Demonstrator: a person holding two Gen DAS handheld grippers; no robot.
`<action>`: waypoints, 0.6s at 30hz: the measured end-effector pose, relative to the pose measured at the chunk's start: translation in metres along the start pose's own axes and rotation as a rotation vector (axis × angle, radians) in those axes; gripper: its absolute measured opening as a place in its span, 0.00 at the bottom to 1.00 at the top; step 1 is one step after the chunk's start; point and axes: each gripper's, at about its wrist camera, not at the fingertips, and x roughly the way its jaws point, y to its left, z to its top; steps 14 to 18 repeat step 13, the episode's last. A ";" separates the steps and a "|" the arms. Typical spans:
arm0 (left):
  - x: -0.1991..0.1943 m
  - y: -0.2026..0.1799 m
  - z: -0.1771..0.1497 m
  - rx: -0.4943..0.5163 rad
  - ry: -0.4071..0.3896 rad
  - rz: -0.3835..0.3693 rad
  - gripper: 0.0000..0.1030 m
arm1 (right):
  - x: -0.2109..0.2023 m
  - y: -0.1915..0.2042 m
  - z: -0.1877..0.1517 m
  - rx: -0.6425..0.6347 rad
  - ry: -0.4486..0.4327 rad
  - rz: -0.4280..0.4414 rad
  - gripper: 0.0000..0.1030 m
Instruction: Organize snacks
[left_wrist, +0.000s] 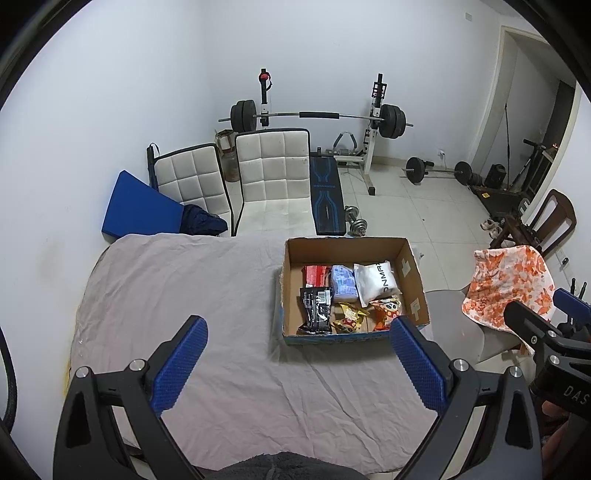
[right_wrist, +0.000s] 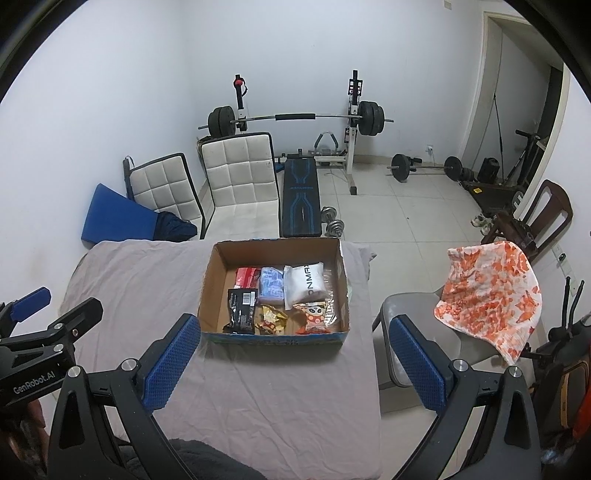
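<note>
White walls and a pale tiled floor frame the scene, with a barbell rack (left_wrist: 317, 116) against the far wall, two white quilted chairs (left_wrist: 271, 173) in front of it and a dark weight bench (left_wrist: 327, 195) beside them. Nearer lies a table draped in a wrinkled grey cloth (left_wrist: 184, 295), and on its right part stands an open cardboard box (left_wrist: 413, 280).

All the snacks lie inside the box. Along its far row, from left to right, are a red packet (left_wrist: 316, 275), a pale blue packet (left_wrist: 343, 282) and a white pouch (left_wrist: 376, 282) with dark lettering. Along the near row are a black packet (left_wrist: 316, 310), a yellow packet (left_wrist: 349, 317) and an orange packet with a panda face (left_wrist: 386, 312). The packets touch or overlap one another.

The left gripper (left_wrist: 297, 365) hovers above the bare cloth on the near side of the box, its blue-padded fingers (left_wrist: 181, 365) spread wide and holding nothing; the box sits just beyond it, toward its right finger, whose tip overlaps the box's near right corner in this view. The right gripper (right_wrist: 291, 365) is likewise spread wide and empty, with the box (right_wrist: 218, 280) just beyond and between its fingers (right_wrist: 171, 362): the left finger is over the cloth by the box's near left corner, the right finger is past the table's right edge, over a grey chair (right_wrist: 410, 306). An orange-and-white patterned cloth (right_wrist: 491, 291) hangs over that chair's back, and a dark wooden chair (right_wrist: 535, 218) stands farther right.
</note>
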 end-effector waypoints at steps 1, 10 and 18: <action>-0.001 0.000 0.000 -0.002 -0.001 -0.003 0.98 | 0.000 -0.001 0.000 0.001 0.000 0.001 1.00; -0.001 0.000 -0.001 -0.003 -0.003 0.000 0.98 | 0.000 -0.003 -0.001 0.002 0.001 -0.005 1.00; -0.001 -0.001 -0.001 0.003 -0.002 -0.007 0.98 | 0.001 -0.004 -0.001 0.006 -0.001 -0.007 1.00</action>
